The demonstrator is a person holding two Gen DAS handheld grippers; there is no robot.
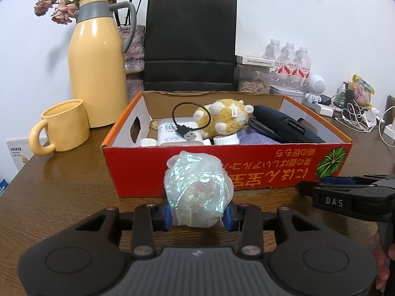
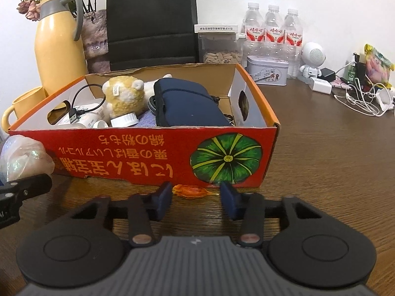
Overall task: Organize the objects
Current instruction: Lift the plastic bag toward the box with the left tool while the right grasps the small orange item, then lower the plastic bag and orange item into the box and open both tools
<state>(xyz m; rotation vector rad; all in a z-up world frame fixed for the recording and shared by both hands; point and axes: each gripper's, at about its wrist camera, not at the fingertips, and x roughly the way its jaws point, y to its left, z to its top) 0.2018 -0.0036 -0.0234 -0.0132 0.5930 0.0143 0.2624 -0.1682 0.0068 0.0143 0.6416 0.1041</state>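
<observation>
while the left gripper [image 1: 198, 215] pinches the iridescent ball [image 1: 198, 190], the right gripper [image 2: 196, 198] stands narrowly parted around an orange wrapper [image 2: 191, 190]; the thin wrapper could slip free at the red box [image 2: 148, 155].

A yellow thermos jug [image 1: 97, 64] stands at the back left of the wooden desk [image 2: 321, 153], with a yellow mug [image 1: 63, 127] just beside it. Dried roses [image 1: 61, 9] rise behind the jug. A black paper bag [image 1: 190, 44] stands upright against the wall. Farther right are three water bottles [image 2: 271, 32], a small tin [image 2: 267, 70], a white robot-shaped figure [image 2: 311, 59] and tangled white cables [image 2: 360, 98].
</observation>
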